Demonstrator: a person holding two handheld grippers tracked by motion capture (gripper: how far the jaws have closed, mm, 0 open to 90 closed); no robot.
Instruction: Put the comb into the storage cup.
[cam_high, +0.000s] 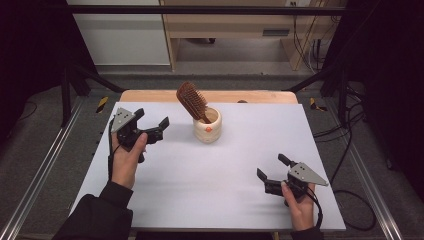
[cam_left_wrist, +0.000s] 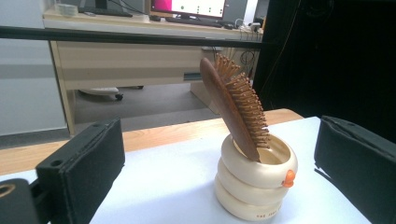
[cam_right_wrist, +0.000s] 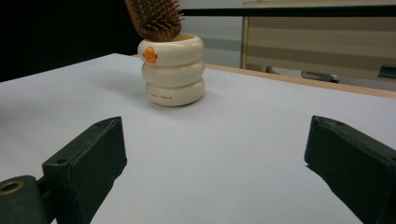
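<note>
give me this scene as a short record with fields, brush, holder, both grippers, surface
brush: wooden hairbrush standing handle-down in the holder, head leaning over the rim
holder: cream ringed cup with a small orange mark, upright
left gripper: open, holding nothing, beside the cup, apart from it
right gripper: open, holding nothing, at the near right of the table, far from the cup
surface: white table top with a wooden edge at the far side

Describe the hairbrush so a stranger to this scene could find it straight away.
On the white table, look toward the far middle, where a cream ribbed cup with a small orange mark stands between the two grippers. The hairbrush stands in it handle down, leaning toward the left gripper. It is the one brown wooden thing there, with peg bristles on an oval head.
</note>
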